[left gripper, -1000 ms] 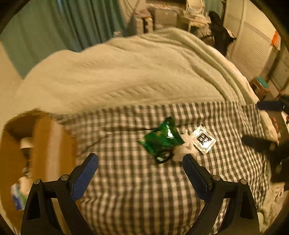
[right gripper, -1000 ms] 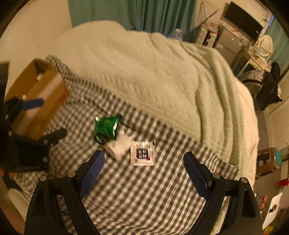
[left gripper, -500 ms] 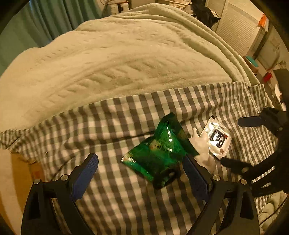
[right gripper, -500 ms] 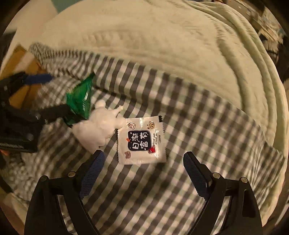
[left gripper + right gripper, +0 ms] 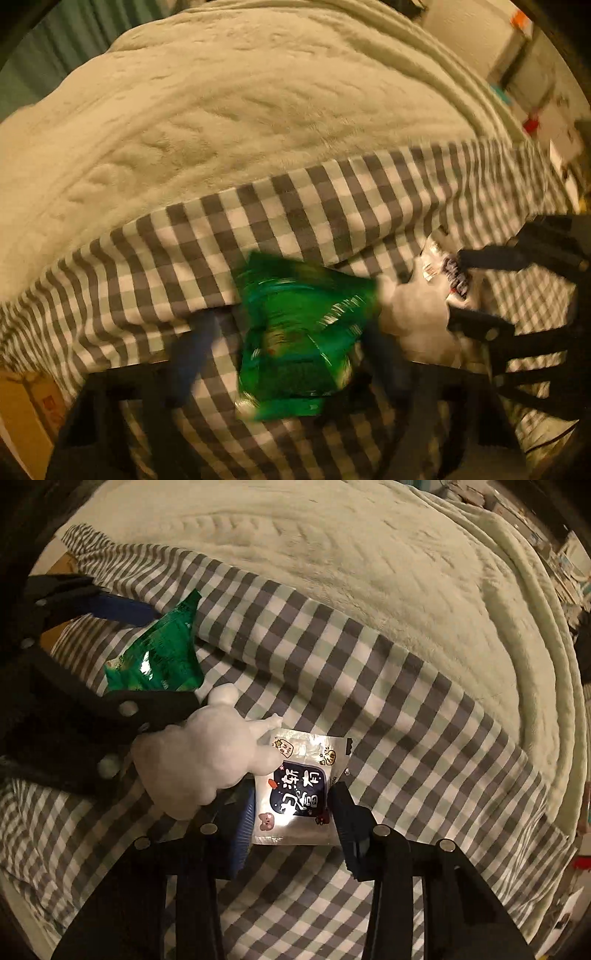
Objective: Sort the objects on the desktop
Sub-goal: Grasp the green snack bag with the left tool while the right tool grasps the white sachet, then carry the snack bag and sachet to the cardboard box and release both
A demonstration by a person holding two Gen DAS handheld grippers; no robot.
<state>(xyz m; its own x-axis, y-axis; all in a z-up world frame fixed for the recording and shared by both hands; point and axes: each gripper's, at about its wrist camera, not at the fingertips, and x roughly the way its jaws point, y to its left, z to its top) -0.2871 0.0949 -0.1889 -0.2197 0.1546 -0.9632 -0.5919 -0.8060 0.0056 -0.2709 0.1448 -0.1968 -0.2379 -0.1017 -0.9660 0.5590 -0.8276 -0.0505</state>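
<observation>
A green snack bag point(image 5: 299, 332) lies on the checked cloth point(image 5: 295, 206), between the blurred fingers of my left gripper point(image 5: 288, 354). Those jaws are closing; a strip of cloth still shows between the left finger and the bag. A white plush toy point(image 5: 207, 760) lies between the bag and a white sachet with a dark label point(image 5: 295, 786). My right gripper point(image 5: 293, 819) points down at the sachet, its jaws closing with the pads against both side edges, and the foil bows up. The right wrist view also shows the left gripper point(image 5: 155, 657) straddling the green bag point(image 5: 159, 653).
A cream knitted blanket point(image 5: 221, 110) covers the bed beyond the checked cloth point(image 5: 406, 720). A cardboard box point(image 5: 22, 413) sits off the cloth's left edge. Room clutter point(image 5: 535, 110) lies past the bed at the right.
Both grippers have dropped closer to the cloth. The left jaws narrowed around the green bag and the right jaws closed in on the sachet, which now looks narrower.
</observation>
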